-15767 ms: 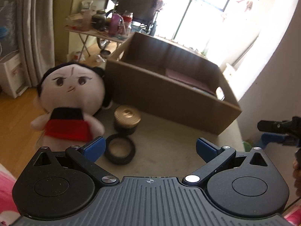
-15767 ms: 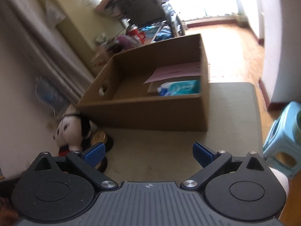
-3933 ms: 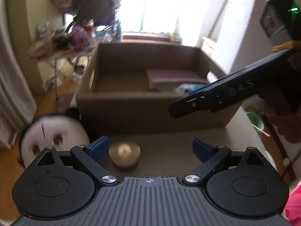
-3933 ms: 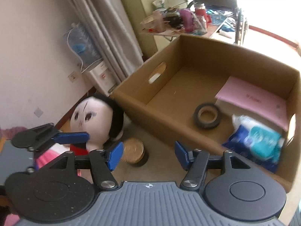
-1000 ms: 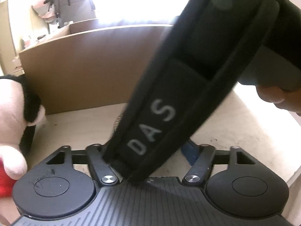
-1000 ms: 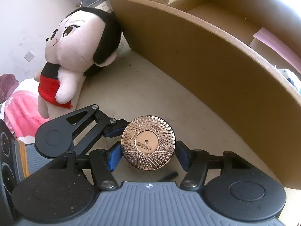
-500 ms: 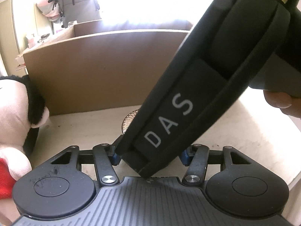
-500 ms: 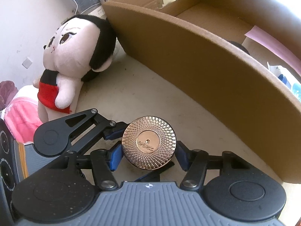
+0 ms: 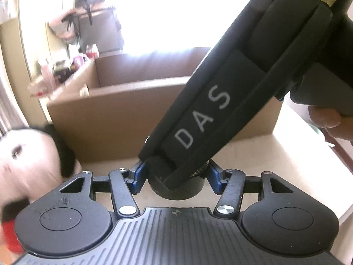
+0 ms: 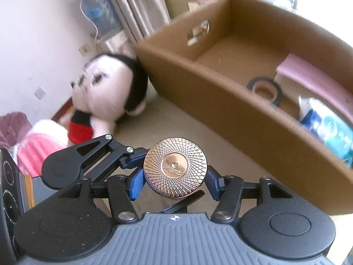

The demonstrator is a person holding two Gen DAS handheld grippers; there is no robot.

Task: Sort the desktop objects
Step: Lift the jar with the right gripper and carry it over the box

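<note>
Box: open brown cardboard box (image 10: 231,110) on the beige table (image 10: 176,119).
Jar: round black jar with gold patterned lid (image 10: 175,167), clear of the table (beside box).
Left claw (image 9: 174,177): clamped on jar.
Right claw (image 10: 174,183): clamped on jar.

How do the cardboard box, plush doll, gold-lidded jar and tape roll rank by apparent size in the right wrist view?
1. cardboard box
2. plush doll
3. gold-lidded jar, though being nearest the camera enlarges it
4. tape roll, partly hidden behind the box wall
</note>
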